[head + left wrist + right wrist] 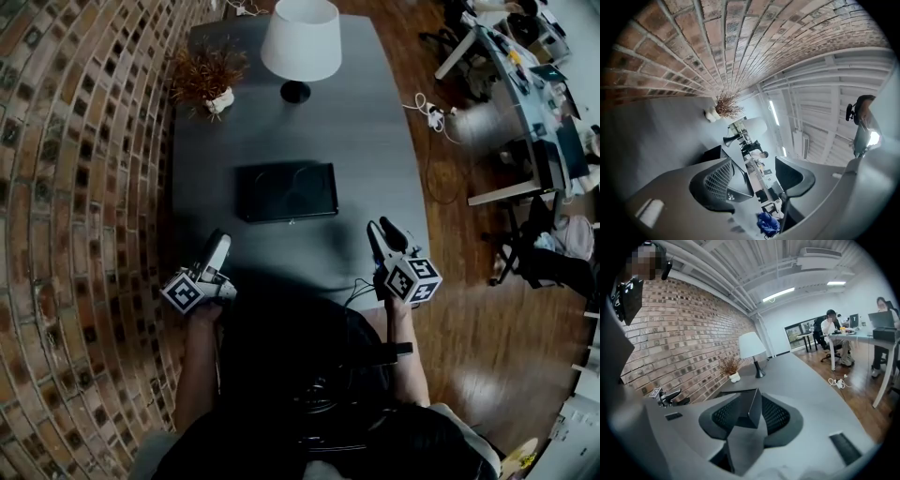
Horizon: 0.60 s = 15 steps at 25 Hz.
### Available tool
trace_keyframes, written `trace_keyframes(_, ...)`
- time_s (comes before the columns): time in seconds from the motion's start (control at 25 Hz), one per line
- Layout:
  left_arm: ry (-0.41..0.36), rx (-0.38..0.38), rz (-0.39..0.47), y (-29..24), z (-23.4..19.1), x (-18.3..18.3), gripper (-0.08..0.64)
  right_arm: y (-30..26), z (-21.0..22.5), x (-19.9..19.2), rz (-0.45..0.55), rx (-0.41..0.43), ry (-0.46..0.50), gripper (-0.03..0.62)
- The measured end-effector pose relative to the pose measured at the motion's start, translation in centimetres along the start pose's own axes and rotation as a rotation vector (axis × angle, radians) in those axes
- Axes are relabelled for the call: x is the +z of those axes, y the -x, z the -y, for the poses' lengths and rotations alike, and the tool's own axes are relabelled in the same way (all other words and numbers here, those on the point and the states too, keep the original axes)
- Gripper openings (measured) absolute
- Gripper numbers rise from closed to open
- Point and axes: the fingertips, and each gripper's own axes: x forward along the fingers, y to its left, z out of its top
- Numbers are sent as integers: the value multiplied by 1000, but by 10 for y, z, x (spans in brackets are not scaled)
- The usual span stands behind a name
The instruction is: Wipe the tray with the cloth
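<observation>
A black tray [286,190] is seen lying flat in the middle of a grey table [375,131]. Only its dark floor can be seen inside it. Further back on the table, a small white pot [219,103] is set close to the brick wall [75,187], and a dry brown plant [206,70] is held in it. A lamp [301,39] with a white shade is placed near the pot.

The left gripper [216,248] is held by the table's near edge, left of the tray and apart from it. Its jaws are spread wide and nothing is gripped. The right gripper [384,234] is held at the tray's other side and pointed toward it. Its jaws are only a little apart. Nothing is pinched between them, and the tray is seen through the gap.
</observation>
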Motion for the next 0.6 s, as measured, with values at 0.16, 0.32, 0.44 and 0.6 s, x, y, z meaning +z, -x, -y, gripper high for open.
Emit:
trace_keyframes(0.16,-21,-21,-16,-6,11,-1,282,-8,-11,1,-17,14,51,152)
trace_keyframes(0.32,-42,-37,-24,-9,19,0,276,-12,-14,-4,-41,6,85,144)
trace_keyframes(0.44,-48,-59,-14,-8,26,3,270,-14,-18,-11,-55,15,92,144)
trace_keyframes(0.6,-52,-75,-19,-9,32,4,268,-15,-20,-13,-58,23,92,144)
